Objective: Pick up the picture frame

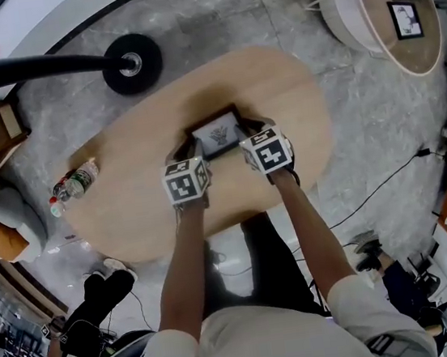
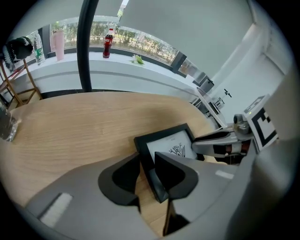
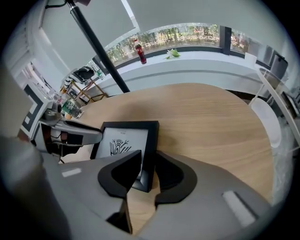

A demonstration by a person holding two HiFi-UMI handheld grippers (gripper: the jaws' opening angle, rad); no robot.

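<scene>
Between the jaws of the left claw [image 2: 146, 161], held moderately wide, lies the left rail of the picture frame [image 2: 169, 143], flat on the table [image 2: 84, 126]. The right claw [image 3: 148, 159] straddles the opposite rail, equally wide. Neither appears clamped. Reaching looks finished; judging by this, closing on both rails and lifting remain.

On the oval wooden worktop [image 1: 278, 93], a picture frame [image 1: 217, 132] is laid near the middle, with bottles [image 1: 77, 183] at the left edge.
</scene>
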